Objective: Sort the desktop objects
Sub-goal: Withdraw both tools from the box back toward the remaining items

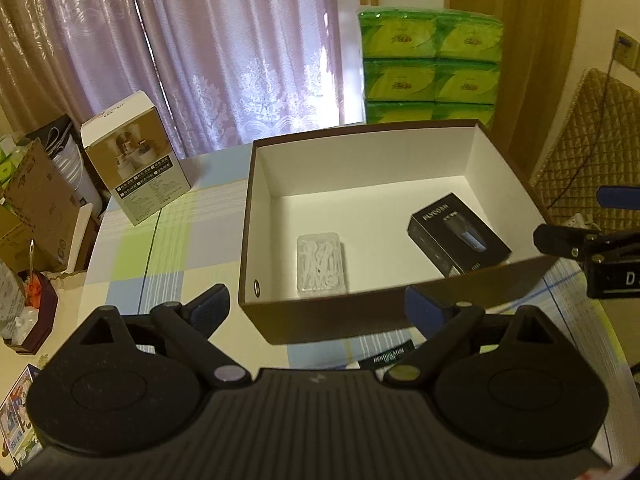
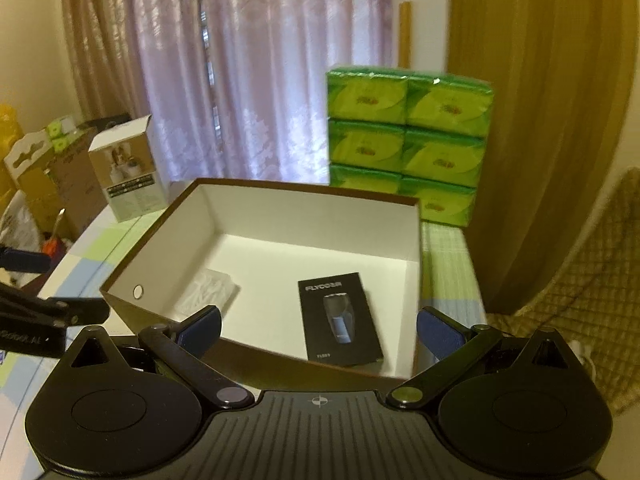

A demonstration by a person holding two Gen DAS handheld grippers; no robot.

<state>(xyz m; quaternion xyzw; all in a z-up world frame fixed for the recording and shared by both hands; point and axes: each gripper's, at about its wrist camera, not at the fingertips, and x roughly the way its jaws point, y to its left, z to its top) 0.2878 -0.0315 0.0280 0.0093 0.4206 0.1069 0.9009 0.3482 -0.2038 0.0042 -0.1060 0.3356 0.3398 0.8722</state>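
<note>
- Nearest, the left gripper [image 1: 316, 308] hovers low over the desk [image 1: 132, 256] with its fingers [image 1: 210, 308] spread wide and nothing between them; its right finger sits against the near wall of the brown box.
- A dark green-labelled item [image 1: 386, 356] lies on the desk just under that near wall, partly hidden by the gripper body.
- The right gripper [image 2: 318, 330] likewise has its fingers [image 2: 200, 330] spread and empty, straddling the near right corner of the box.
- The brown box [image 1: 320, 316], open-topped with a white inside, takes up the middle of the desk; its right wall runs close to the desk's right edge.
- Inside, a clear plastic case [image 1: 321, 263] lies near the left wall and a black shaver box [image 1: 458, 234] lies flat toward the right; the far half of the floor is bare.
- Left of the box the checked cloth is open up to a tan and white carton [image 1: 136, 158] standing upright near the far left corner.
- Behind the box, stacked green tissue packs [image 2: 408, 144] stand at the far right edge, before the curtains [image 1: 224, 48].
</note>
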